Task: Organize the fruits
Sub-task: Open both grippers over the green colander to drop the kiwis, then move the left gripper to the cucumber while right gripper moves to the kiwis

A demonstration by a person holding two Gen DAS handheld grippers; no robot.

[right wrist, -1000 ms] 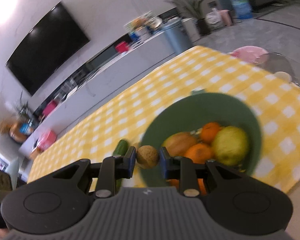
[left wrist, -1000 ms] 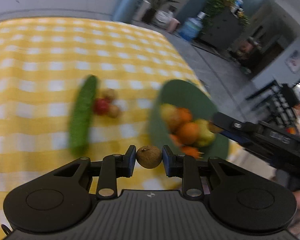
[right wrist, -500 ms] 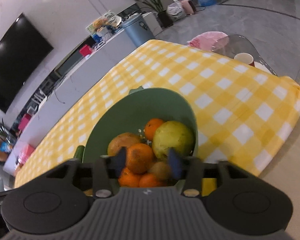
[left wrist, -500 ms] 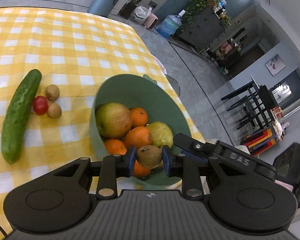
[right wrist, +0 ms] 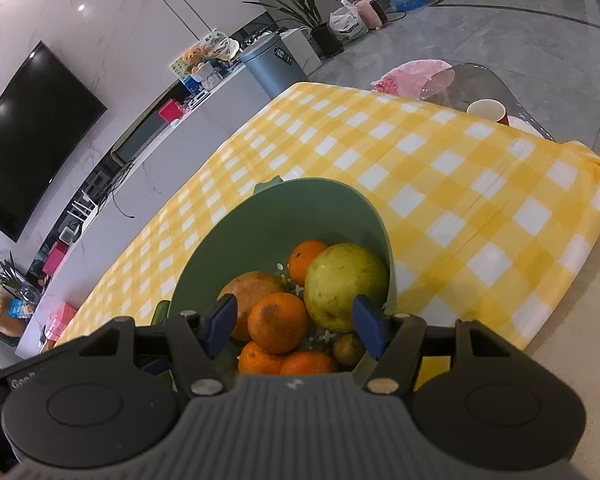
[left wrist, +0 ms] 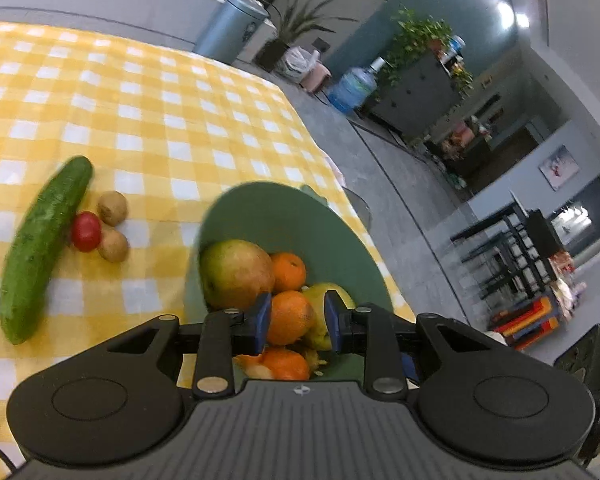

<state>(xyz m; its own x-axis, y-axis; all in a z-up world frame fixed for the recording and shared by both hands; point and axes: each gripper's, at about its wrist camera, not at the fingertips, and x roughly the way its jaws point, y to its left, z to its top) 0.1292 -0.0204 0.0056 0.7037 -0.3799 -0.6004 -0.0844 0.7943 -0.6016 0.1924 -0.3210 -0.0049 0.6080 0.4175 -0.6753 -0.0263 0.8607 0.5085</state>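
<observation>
A green bowl (left wrist: 300,208) (right wrist: 300,200) on the yellow checked cloth holds a mango (left wrist: 236,272), several oranges (left wrist: 288,270) and a yellow-green pear (right wrist: 344,284). My left gripper (left wrist: 297,322) hangs over the bowl with its jaws opening a little. Nothing is gripped between them; an orange in the bowl shows through the gap. My right gripper (right wrist: 296,326) is also over the bowl, its jaws opening wide and holding nothing. A small brown fruit (right wrist: 348,348) lies in the bowl just under its right finger.
Left of the bowl lie a cucumber (left wrist: 44,248), a cherry tomato (left wrist: 86,231) and two small brown fruits (left wrist: 112,208) (left wrist: 114,245). The table's edge (right wrist: 580,248) runs close on the bowl's right. A paper cup (right wrist: 486,110) stands on a glass table beyond.
Both grippers came over the bowl. The right jaws opened and dropped their small brown fruit among the oranges. The left jaws' brown fruit is gone from between them.
</observation>
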